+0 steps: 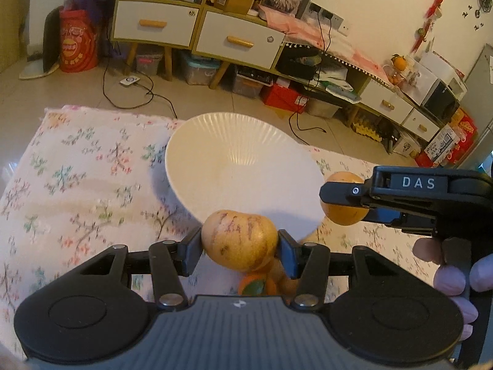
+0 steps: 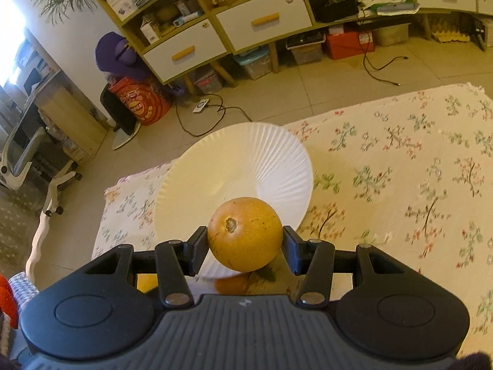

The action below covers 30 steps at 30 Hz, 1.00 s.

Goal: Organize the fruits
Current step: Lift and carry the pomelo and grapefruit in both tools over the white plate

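Observation:
My left gripper (image 1: 240,246) is shut on a yellow fruit with reddish streaks (image 1: 238,240), held above the near rim of a white ribbed bowl (image 1: 234,141). At the right of the left wrist view, my right gripper (image 1: 342,199) pinches a round orange-yellow fruit (image 1: 342,212) beside the bowl's right rim. In the right wrist view that same gripper (image 2: 245,246) is shut on the orange-yellow fruit (image 2: 245,234), over the near edge of the bowl (image 2: 246,154). More fruit lies below and behind the jaws, an orange piece (image 1: 254,285) and another (image 2: 231,283).
The bowl stands on a floral cloth (image 1: 77,185) that covers the table. A person's fingers (image 1: 446,274) grip the right tool's handle. Beyond the table edge are tiled floor, cables, a shelf unit with white drawers (image 1: 197,30) and storage boxes.

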Available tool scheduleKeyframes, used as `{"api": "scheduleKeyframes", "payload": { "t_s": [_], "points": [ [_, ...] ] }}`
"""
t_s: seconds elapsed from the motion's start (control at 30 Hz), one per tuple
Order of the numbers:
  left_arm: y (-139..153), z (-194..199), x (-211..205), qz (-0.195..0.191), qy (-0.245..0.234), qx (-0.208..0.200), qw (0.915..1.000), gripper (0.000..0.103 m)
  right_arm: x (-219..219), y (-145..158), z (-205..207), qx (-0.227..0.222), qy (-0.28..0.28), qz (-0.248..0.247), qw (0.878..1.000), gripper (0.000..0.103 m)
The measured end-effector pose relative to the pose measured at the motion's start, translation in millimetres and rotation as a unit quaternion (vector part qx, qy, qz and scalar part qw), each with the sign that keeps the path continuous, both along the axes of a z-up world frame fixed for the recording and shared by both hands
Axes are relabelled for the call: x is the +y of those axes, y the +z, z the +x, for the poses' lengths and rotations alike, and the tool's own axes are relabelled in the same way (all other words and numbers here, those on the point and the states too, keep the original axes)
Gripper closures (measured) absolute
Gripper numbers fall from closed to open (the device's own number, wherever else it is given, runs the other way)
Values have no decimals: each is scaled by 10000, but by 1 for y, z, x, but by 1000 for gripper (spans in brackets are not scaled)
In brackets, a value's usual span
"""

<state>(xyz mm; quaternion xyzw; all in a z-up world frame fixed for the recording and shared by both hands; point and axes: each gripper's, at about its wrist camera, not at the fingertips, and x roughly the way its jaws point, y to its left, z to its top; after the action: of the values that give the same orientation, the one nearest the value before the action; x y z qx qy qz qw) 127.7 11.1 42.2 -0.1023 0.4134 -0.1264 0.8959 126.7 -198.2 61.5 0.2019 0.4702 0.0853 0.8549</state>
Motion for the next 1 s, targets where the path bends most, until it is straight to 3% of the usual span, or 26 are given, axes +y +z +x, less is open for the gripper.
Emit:
{"api": "scheduleKeyframes", "payload": {
  "t_s": [0.4,0.63,1.0],
  "points": [
    [-16,41,-12,134,-229,-288,9992,73,-8,-14,39,-198,76,46,9998,56],
    [-28,52,-19,295,-446,-424,9977,73,8,-22,62,-185,309,-180,9992,56],
    [-40,67,-23,564,-634,-561,9948,73,25,-42,91,78,426,-234,9988,56]
  ]
}}
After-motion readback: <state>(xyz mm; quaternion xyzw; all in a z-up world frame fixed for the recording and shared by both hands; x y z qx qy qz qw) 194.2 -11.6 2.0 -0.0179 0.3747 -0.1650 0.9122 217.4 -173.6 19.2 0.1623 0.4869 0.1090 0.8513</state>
